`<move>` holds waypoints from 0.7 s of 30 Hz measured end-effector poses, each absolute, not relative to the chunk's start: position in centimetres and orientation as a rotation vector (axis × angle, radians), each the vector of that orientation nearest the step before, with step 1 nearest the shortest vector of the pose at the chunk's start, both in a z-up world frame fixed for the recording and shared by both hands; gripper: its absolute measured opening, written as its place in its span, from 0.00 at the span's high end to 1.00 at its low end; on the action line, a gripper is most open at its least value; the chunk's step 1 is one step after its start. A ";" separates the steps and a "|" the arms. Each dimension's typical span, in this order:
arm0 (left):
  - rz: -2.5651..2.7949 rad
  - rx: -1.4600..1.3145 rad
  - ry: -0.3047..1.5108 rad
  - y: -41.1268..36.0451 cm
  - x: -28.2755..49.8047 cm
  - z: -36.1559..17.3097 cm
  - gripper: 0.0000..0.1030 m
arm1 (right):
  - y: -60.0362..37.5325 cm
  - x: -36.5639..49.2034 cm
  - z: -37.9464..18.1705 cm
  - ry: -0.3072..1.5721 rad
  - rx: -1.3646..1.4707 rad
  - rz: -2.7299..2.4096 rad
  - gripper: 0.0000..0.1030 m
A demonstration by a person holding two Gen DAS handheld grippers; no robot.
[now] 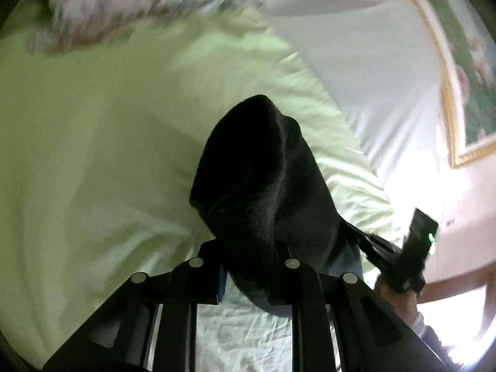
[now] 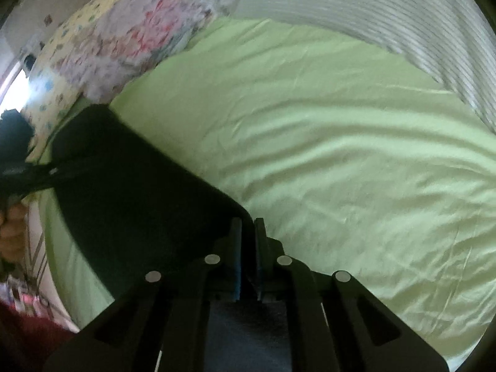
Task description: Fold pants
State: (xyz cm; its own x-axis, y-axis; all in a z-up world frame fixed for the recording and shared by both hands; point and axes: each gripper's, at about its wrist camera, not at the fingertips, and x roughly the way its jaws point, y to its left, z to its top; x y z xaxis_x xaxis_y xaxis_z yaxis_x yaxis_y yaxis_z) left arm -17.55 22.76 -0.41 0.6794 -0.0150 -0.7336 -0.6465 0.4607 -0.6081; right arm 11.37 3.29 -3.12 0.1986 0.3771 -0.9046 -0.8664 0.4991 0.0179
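Two grippers pinch the same dark pants, one at each end of a stretched span held above a green sheet (image 2: 341,161).

On the right wrist view, the right gripper (image 2: 248,226) has its jaws pressed together on a corner of the pants (image 2: 139,192). From that corner the cloth runs away up and to the left, its long axis slanting toward the left edge of the frame, where the left gripper (image 2: 37,173) clamps the far end. Part of the holder's hand (image 2: 12,226) shows just below it. The span is taut along its upper edge and sags below.

On the left wrist view, the left gripper (image 1: 251,266) has its jaws closed on a bunched fold of the pants (image 1: 257,179); the cloth rises ahead of the fingers as a rounded dark hump, pointing up and away from the camera. A thin taut edge leads off to the lower right, to the right gripper (image 1: 369,241).

Patterned pillows (image 2: 124,40) lie at the far end of the sheet, and a striped white cover (image 2: 387,21) lies along its far side. A gilt-framed picture (image 1: 465,77) is on the wall.
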 end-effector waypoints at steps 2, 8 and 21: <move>0.448 -0.977 0.768 22.8 -17.4 -0.1 0.84 | 4.6 11.3 -3.4 0.997 -0.568 0.917 0.96; 0.505 -0.870 0.922 24.3 -16.4 -2.6 0.81 | 7.8 10.6 -6.9 1.030 -0.632 0.856 0.94; 0.433 -0.724 0.882 22.9 -12.8 4.5 0.50 | -9.2 8.4 2.2 0.935 -0.165 0.602 0.58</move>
